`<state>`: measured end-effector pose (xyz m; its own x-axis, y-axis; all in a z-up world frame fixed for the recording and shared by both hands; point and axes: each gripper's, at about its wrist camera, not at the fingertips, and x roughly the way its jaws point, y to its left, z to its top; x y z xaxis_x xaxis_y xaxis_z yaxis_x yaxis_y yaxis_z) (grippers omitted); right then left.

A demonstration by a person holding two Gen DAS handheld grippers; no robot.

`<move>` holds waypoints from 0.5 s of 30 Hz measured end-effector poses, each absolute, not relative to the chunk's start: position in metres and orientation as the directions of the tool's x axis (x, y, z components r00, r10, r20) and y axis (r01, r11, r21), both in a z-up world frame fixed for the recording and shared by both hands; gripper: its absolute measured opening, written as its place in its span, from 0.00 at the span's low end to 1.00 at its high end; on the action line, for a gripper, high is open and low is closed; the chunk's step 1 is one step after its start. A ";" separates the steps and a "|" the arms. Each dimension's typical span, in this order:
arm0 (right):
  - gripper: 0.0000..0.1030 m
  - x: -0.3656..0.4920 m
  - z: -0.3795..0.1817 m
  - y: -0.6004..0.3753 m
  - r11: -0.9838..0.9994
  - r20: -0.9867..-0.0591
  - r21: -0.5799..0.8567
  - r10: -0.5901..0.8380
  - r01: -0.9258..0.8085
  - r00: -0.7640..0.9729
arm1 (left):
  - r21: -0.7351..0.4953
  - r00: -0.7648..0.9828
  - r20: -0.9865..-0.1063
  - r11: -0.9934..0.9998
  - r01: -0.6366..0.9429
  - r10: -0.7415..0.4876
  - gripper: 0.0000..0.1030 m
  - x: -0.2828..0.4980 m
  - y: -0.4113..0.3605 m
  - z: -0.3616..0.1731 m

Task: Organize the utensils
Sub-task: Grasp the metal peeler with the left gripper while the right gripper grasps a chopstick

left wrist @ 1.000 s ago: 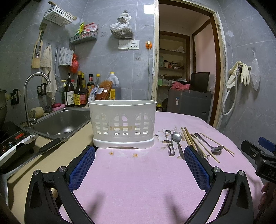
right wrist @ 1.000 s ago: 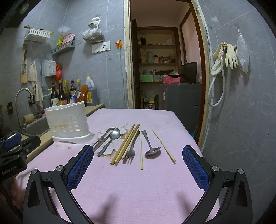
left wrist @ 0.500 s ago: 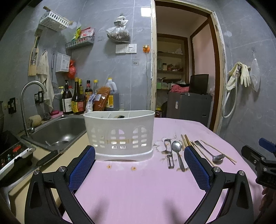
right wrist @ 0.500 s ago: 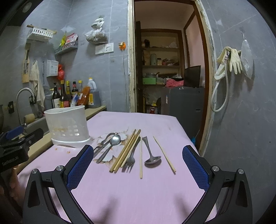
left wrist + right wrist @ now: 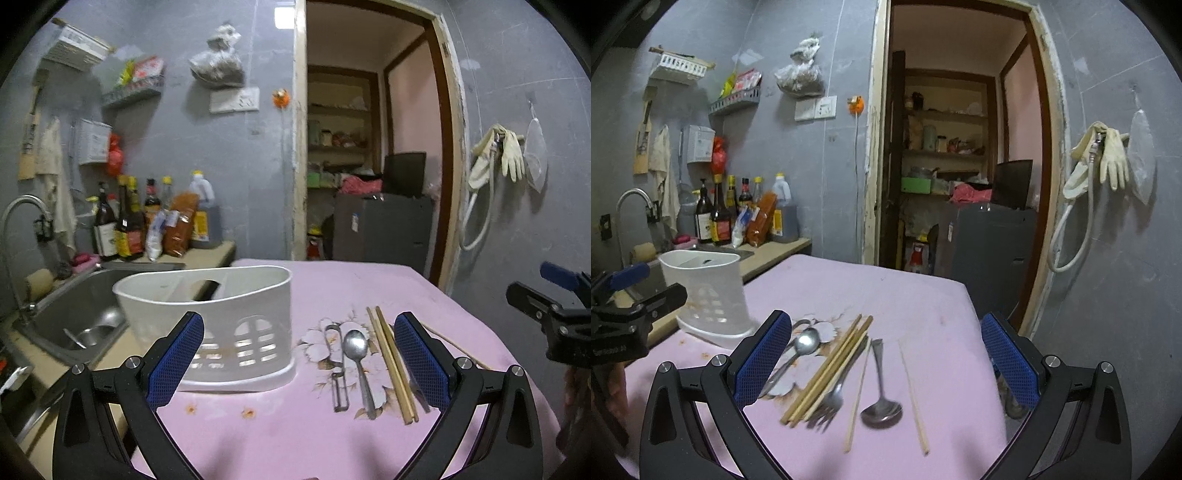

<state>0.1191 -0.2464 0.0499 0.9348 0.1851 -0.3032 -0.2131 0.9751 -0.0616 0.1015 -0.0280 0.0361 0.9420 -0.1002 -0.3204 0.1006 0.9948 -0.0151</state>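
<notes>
A white slotted utensil holder (image 5: 218,325) stands on the pink tablecloth (image 5: 280,435), also in the right wrist view (image 5: 709,295). To its right lie a peeler (image 5: 338,373), a spoon (image 5: 356,354) and wooden chopsticks (image 5: 391,365). The right wrist view shows the chopsticks (image 5: 831,365), a fork (image 5: 831,402), a large spoon (image 5: 882,406), a small spoon (image 5: 803,345) and loose chopsticks (image 5: 914,398). My left gripper (image 5: 295,354) is open and empty above the cloth near the holder. My right gripper (image 5: 882,362) is open and empty above the utensils.
A steel sink (image 5: 77,314) with a tap (image 5: 18,218) lies left of the table. Sauce bottles (image 5: 125,221) stand on the counter behind. A doorway (image 5: 373,155) with a dark cabinet (image 5: 384,229) opens behind the table. Gloves and a hose (image 5: 495,162) hang on the right wall.
Both grippers have risen and moved forward; the holder and utensils now sit lower and closer in each view. Both stay open and empty. Nothing on the table has moved.
</notes>
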 end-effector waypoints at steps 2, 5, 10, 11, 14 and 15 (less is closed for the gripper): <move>1.00 0.133 0.050 -0.250 0.974 -0.332 -0.081 0.173 -0.210 0.927 | -0.025 0.933 -0.340 0.992 0.121 -0.122 0.98 0.113 -0.030 0.035; 1.00 0.156 0.047 -0.254 0.973 -0.388 -0.094 0.160 -0.212 0.908 | -0.016 0.914 -0.383 0.990 0.140 -0.135 0.98 0.132 -0.036 0.032; 0.88 0.193 0.035 -0.261 0.970 -0.489 -0.069 0.171 -0.233 0.855 | -0.010 0.880 -0.444 0.983 0.181 -0.166 0.98 0.156 -0.045 0.023; 0.81 0.199 0.031 -0.261 0.969 -0.509 -0.065 0.174 -0.239 0.843 | -0.005 0.876 -0.452 0.982 0.187 -0.169 0.98 0.159 -0.047 0.021; 0.71 0.218 0.020 -0.262 0.963 -0.575 -0.051 0.187 -0.263 0.796 | 0.012 0.851 -0.494 0.976 0.216 -0.182 0.93 0.171 -0.054 0.012; 0.68 0.223 0.015 -0.262 0.961 -0.597 -0.046 0.192 -0.272 0.779 | 0.016 0.842 -0.507 0.975 0.223 -0.184 0.88 0.174 -0.056 0.010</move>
<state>0.2232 -0.2620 0.0150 0.7793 0.1916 -0.5967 -0.2717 0.9613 -0.0462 0.1742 -0.0556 0.0097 0.8419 -0.1844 -0.5071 0.2231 0.9747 0.0160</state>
